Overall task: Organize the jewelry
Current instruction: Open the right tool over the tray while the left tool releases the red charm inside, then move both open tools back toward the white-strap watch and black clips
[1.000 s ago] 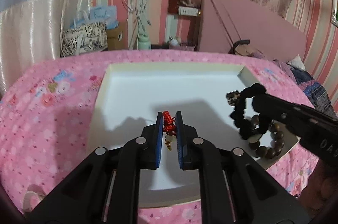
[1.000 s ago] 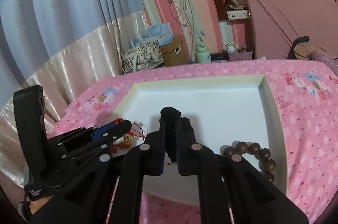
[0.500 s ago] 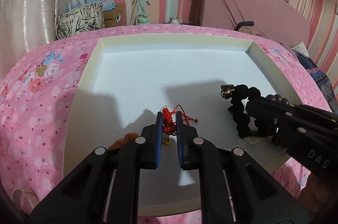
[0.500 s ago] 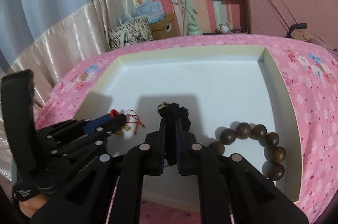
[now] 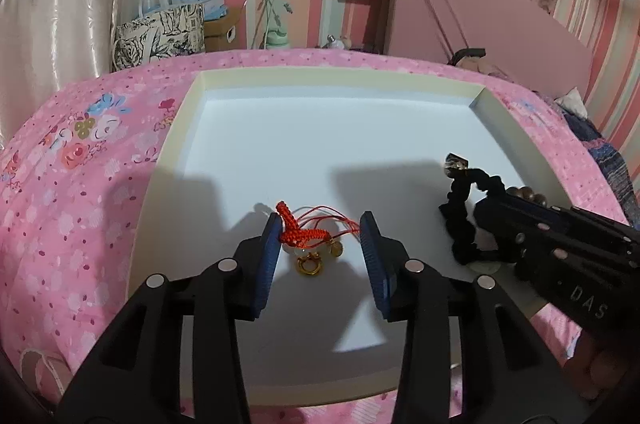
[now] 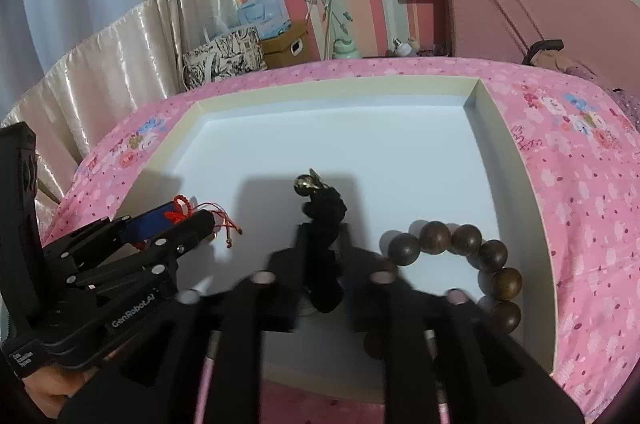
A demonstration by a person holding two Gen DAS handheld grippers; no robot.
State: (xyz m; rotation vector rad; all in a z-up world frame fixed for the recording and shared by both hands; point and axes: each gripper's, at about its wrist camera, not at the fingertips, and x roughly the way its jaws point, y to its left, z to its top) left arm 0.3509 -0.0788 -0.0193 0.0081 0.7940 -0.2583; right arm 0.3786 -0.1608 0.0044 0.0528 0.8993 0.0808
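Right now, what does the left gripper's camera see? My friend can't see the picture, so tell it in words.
The left gripper has just been opening, leaving a red cord charm with a gold ring lying loose between its blue pads on the white tray. To the right, the right gripper is at a black beaded bracelet. The tray sits on a pink flowered bedspread.

Cord charm [image 5: 308,238] left of scrunchie [image 6: 324,224], beads [image 6: 472,256] right, in tray [image 5: 168,151]
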